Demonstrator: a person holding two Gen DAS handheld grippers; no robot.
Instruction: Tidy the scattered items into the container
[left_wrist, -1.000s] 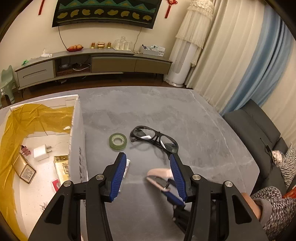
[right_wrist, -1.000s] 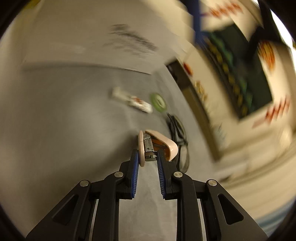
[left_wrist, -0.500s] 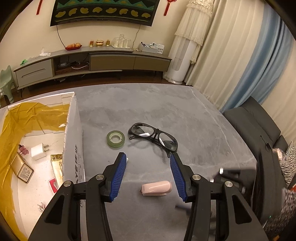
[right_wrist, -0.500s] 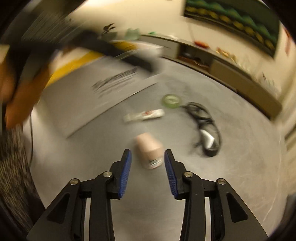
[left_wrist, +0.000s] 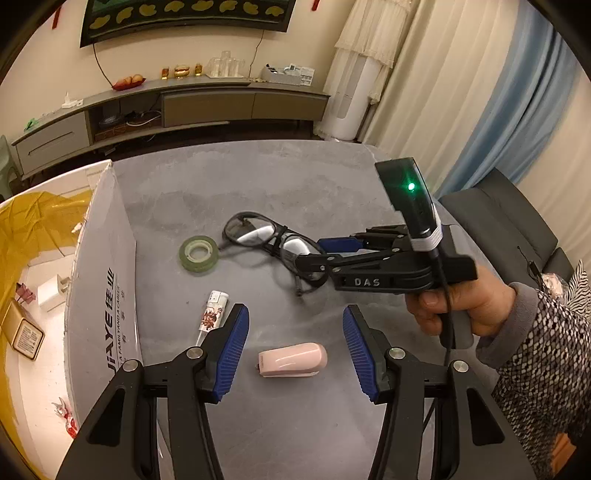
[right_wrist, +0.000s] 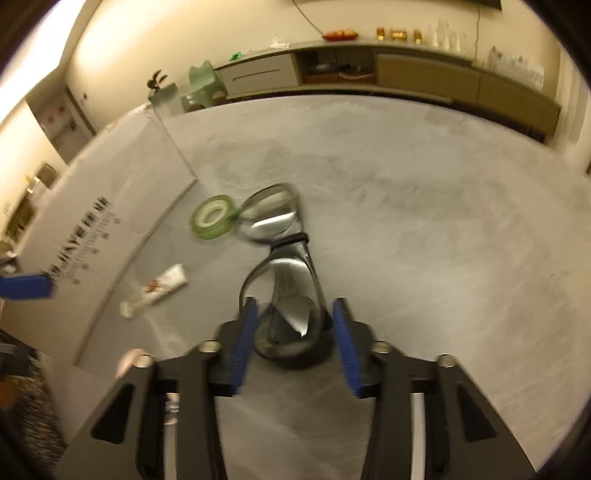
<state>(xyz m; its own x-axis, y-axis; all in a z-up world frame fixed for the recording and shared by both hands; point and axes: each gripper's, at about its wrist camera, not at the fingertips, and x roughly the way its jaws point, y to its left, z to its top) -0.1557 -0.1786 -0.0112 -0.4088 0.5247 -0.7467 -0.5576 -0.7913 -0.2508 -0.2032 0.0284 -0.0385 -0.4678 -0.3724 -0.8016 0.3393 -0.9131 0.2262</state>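
Observation:
A pink stapler (left_wrist: 292, 360) lies on the grey table between the open fingers of my left gripper (left_wrist: 293, 345). Black-framed glasses (left_wrist: 271, 240) lie further back; my right gripper (right_wrist: 293, 332) is open with its fingers either side of the nearer lens (right_wrist: 284, 321). In the left wrist view the right gripper (left_wrist: 332, 254) comes in from the right, held by a hand (left_wrist: 458, 306). A green tape roll (left_wrist: 198, 254) and a small tube (left_wrist: 213, 314) lie near the white cardboard box (left_wrist: 99, 288) at the left.
Inside the box are a gold tin (left_wrist: 22, 332), a white charger (left_wrist: 53, 293) and yellow plastic lining (left_wrist: 33, 229). A TV cabinet (left_wrist: 166, 107) stands beyond the table. A dark sofa (left_wrist: 506, 221) is at the right.
My right gripper let go of the pink stapler, which now lies on the table, then swung over to the glasses. My left gripper stayed open above the stapler.

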